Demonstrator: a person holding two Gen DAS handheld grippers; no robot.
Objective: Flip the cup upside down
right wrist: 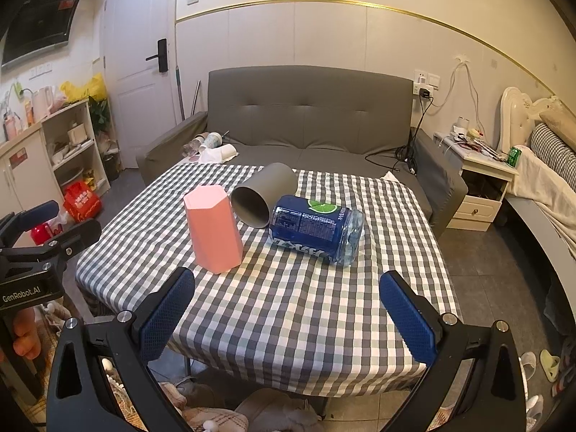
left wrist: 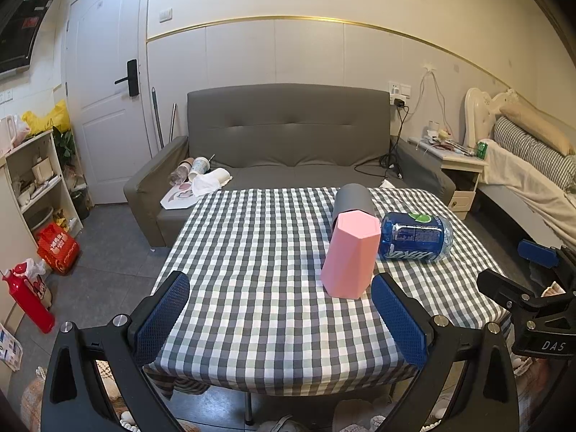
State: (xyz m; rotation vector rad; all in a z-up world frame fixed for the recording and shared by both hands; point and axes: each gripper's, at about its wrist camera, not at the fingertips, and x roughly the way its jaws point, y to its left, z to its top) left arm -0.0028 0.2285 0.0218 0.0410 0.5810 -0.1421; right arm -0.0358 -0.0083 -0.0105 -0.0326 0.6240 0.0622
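A pink faceted cup (left wrist: 351, 253) stands mouth down on the checked tablecloth (left wrist: 252, 252); it also shows in the right wrist view (right wrist: 214, 228). A grey cup (left wrist: 352, 199) lies on its side behind it, its mouth open toward me in the right wrist view (right wrist: 264, 194). My left gripper (left wrist: 280, 320) is open and empty, over the table's near edge, with its right finger close to the pink cup's base. My right gripper (right wrist: 288, 318) is open and empty, near the front edge, short of both cups.
A blue bottle (left wrist: 415, 237) lies on its side right of the cups, also in the right wrist view (right wrist: 316, 229). A grey sofa (left wrist: 288, 136) stands behind the table. Shelves (left wrist: 36, 180) stand left, a nightstand (left wrist: 459, 165) and bed at right.
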